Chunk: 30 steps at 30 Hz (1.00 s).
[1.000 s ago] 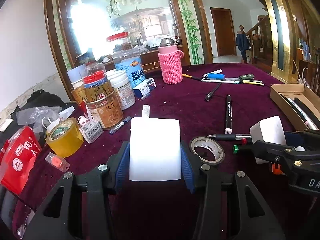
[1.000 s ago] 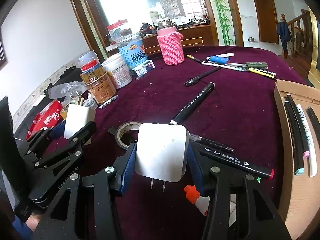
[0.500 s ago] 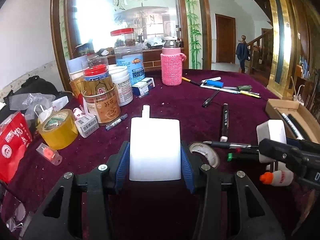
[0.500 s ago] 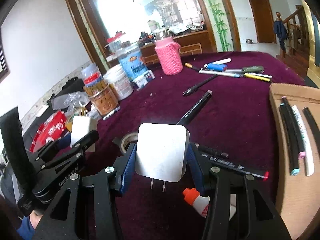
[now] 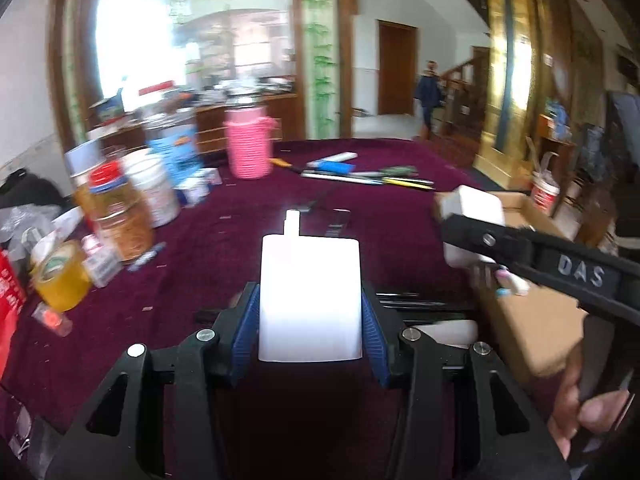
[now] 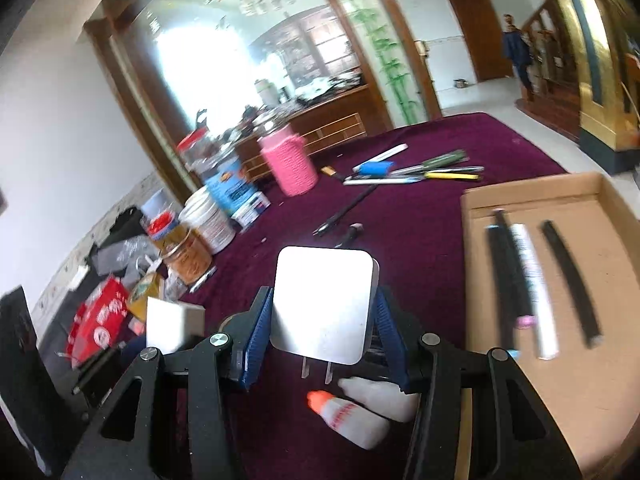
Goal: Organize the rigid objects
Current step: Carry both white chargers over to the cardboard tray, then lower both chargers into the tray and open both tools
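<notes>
My left gripper (image 5: 310, 312) is shut on a white charger block (image 5: 310, 300), its prong end pointing away over the purple tablecloth (image 5: 224, 248). My right gripper (image 6: 320, 316) is shut on a second white charger (image 6: 324, 304) whose two metal prongs hang down. In the left wrist view that second charger (image 5: 474, 210) shows at the right, above the cardboard box (image 5: 532, 328). The cardboard box (image 6: 560, 392) lies to the right of my right gripper and holds several markers (image 6: 528, 280). In the right wrist view the left gripper's charger (image 6: 172, 326) appears at lower left.
Jars (image 5: 120, 216), a pink knitted bottle (image 5: 248, 146), yellow tape (image 5: 60, 276) and a red packet (image 6: 100, 320) crowd the table's left side. Pens (image 6: 416, 172) lie at the far side. A small orange-capped bottle (image 6: 352, 420) lies under my right gripper. A hand (image 5: 588, 412) grips the right tool.
Both grippers have risen and swung right toward the cardboard box, each still holding its charger. The right gripper has rolled, tilting its view. The current frames are blurred by motion.
</notes>
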Tool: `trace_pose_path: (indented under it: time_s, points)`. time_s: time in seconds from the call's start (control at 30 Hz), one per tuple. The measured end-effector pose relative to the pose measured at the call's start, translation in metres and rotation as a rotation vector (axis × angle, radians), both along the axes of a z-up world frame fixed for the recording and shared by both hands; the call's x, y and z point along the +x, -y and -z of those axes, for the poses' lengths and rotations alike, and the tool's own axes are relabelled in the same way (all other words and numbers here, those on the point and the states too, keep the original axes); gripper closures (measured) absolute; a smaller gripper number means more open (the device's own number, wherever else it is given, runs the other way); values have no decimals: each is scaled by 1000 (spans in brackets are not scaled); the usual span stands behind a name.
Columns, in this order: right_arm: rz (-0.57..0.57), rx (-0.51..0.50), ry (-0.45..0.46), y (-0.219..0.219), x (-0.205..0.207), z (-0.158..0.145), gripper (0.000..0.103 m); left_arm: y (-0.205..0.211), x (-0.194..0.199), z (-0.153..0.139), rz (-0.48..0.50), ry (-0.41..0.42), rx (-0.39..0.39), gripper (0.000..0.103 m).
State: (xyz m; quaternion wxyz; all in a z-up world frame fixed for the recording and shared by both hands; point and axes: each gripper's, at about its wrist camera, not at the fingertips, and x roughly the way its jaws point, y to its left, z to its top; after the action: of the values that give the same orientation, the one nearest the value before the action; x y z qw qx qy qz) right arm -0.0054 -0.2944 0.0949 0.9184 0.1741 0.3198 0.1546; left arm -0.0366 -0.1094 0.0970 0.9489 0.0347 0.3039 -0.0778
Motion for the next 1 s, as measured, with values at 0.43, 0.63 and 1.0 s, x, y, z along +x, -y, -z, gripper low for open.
trace_pose_path:
  time_s: [0.43,0.63,1.0]
  points:
    - [196,-50,-109,145,-6,-16,57,145,18,-17,364,-197,-135,57]
    - [193,-103,-243,185,49,-9,57,201,56,0,392,-337,-170,57]
    - [164,-232,-398,200,117,26,57,235,81,49,330,-473,-135,57]
